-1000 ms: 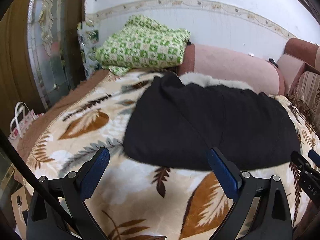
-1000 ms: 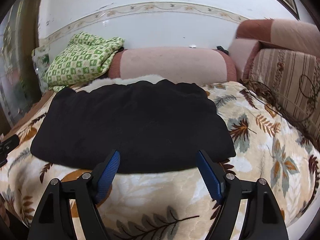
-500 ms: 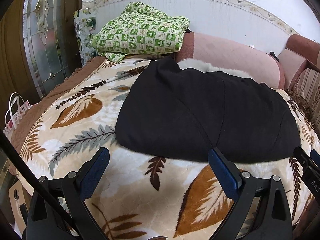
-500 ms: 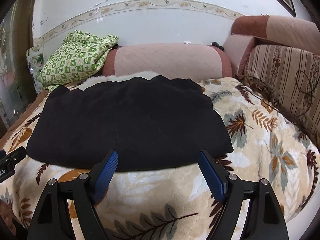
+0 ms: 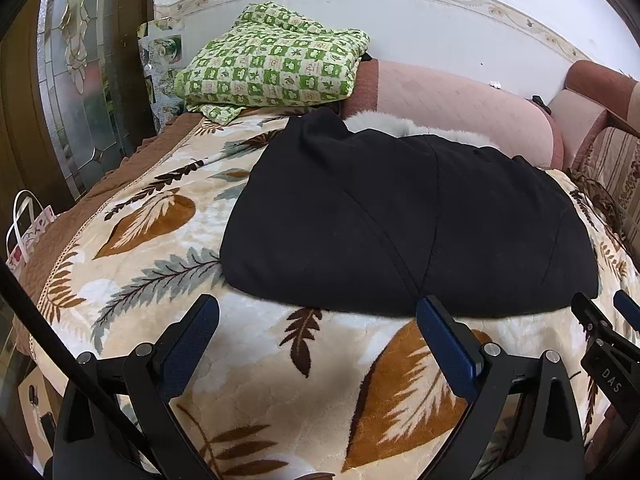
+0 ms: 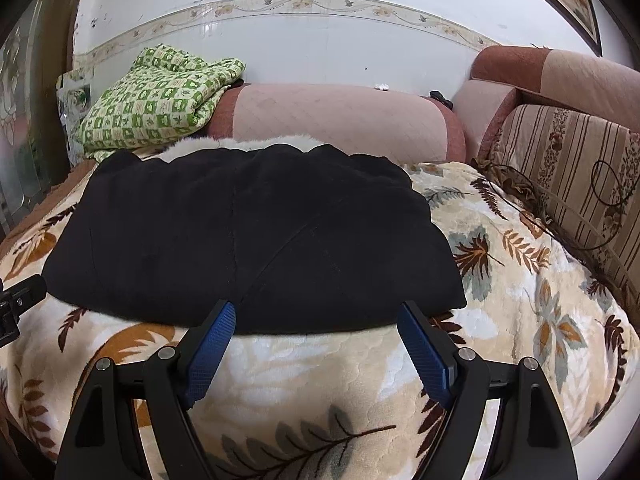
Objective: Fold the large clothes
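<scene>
A large black garment (image 5: 400,216) lies folded flat on the leaf-patterned blanket (image 5: 160,240), with a white fur collar (image 5: 404,126) showing at its far edge. It also shows in the right wrist view (image 6: 248,236). My left gripper (image 5: 316,312) is open and empty, just short of the garment's near hem. My right gripper (image 6: 316,316) is open and empty, its fingertips at the near hem. The right gripper's tip shows at the right edge of the left wrist view (image 5: 600,328).
A green checked quilt (image 5: 272,68) is piled at the back left against a pink bolster (image 5: 460,100). A striped cushion (image 6: 568,168) stands on the right. A glass door (image 5: 80,80) and a bag (image 5: 28,232) are beyond the bed's left edge.
Both grippers have drawn slightly back and up from the garment, still open. The garment has not moved.
</scene>
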The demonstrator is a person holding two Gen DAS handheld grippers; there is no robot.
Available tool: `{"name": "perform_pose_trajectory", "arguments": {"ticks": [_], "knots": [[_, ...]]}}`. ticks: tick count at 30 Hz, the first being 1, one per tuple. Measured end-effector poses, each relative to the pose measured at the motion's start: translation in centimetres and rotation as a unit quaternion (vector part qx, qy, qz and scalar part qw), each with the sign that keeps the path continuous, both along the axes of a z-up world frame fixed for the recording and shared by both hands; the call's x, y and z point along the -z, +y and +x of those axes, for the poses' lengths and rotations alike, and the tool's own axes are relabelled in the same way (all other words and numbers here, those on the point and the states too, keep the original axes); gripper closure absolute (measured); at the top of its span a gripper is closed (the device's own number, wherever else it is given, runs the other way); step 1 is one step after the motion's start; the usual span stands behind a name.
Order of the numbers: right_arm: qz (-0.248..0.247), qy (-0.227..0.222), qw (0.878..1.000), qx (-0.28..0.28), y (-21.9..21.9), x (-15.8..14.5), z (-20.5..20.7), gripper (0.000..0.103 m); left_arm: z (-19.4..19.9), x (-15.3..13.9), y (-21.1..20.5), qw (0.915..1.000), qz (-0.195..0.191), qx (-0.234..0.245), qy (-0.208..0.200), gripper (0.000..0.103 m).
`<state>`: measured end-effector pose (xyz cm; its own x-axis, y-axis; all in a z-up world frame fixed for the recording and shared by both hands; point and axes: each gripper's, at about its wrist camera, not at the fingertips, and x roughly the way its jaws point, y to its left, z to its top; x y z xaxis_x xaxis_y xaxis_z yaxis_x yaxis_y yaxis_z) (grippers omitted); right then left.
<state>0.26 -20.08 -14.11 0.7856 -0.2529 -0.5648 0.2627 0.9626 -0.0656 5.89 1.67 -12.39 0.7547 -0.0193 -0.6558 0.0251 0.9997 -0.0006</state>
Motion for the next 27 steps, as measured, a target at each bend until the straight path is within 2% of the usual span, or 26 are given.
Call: {"name": "perform_pose_trajectory", "arguments": {"ticks": [27], "knots": [[0.002, 0.009, 1.000, 0.001, 0.2, 0.3, 0.2, 0.016, -0.4, 0.5, -1.2, 0.9996, 0.009, 0.026, 0.003, 0.004]]}}
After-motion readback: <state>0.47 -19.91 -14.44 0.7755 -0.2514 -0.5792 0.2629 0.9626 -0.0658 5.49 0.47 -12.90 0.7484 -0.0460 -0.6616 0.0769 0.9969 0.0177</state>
